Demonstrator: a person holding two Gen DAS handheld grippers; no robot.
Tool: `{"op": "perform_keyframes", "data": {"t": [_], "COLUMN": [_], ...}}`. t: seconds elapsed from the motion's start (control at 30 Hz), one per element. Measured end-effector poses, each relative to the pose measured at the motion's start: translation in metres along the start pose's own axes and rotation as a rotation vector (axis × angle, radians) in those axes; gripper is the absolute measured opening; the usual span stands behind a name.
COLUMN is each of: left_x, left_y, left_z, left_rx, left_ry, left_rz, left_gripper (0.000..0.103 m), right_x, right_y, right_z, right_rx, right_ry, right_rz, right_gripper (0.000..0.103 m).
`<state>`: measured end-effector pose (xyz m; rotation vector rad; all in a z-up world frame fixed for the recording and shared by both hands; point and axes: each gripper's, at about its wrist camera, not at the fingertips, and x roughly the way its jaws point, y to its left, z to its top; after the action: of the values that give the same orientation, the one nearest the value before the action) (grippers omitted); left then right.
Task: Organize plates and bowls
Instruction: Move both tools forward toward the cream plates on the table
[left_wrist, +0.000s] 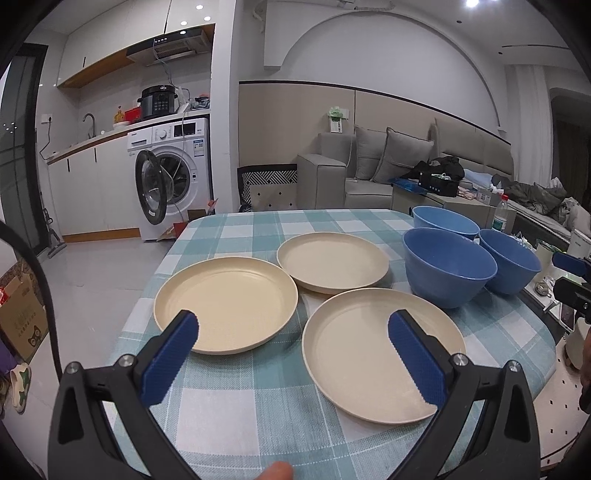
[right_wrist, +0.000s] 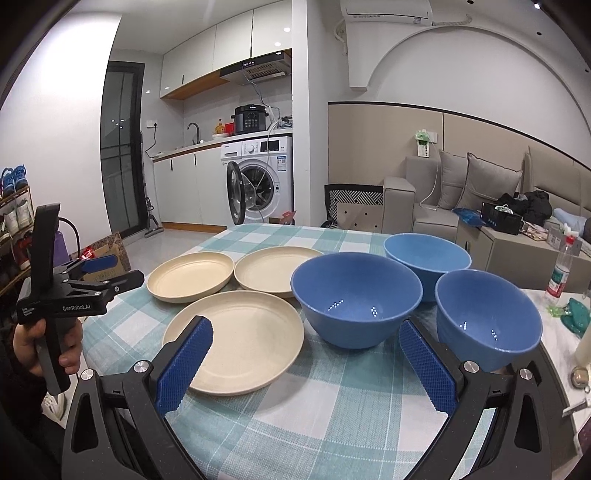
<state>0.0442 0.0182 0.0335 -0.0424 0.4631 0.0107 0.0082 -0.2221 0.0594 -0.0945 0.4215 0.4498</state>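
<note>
**Both grippers open above table edge; three plates, three bowls laid out separately**

Left gripper: blue-padded fingers spread wide, holding nothing, hovering over the near edge of the checked tablecloth. Its left pad lies in line with the left plate, its right pad over the near plate. The far plate sits behind these two; all three cream, flat on the cloth, close together, none stacked.

Right gripper: fingers likewise wide apart, empty. Left pad over the near plate's rim, right pad between the front bowl and the right bowl. The back bowl stands behind them. All three blue, upright, empty, right of the plates.

A hand grips the left gripper's handle at far left
</note>
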Motion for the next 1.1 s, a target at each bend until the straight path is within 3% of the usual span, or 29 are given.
{"op": "perform_keyframes", "data": {"t": [0.23,0.63,1.1], "left_x": [0.009,0.036,0.054], "left_y": [-0.003,-0.010,-0.001], "left_z": [0.008,0.014,0.023], "left_rx": [0.019,0.061,0.037], "left_ry": [0.007,0.107,0.148], "left_rz": [0.016,0.037,0.064], "left_gripper": [0.103,0.103,0.103], "right_x": [0.010,0.034,0.070], "right_y": [-0.004,0.001,0.009], "right_z": [0.014,0.037,0.067], "right_rx": [0.006,-0.020,-0.060], "right_ry": [0.010,0.041,0.095], "right_rz": [0.021,0.058,0.100], "right_gripper": [0.103,0.103,0.103]}}
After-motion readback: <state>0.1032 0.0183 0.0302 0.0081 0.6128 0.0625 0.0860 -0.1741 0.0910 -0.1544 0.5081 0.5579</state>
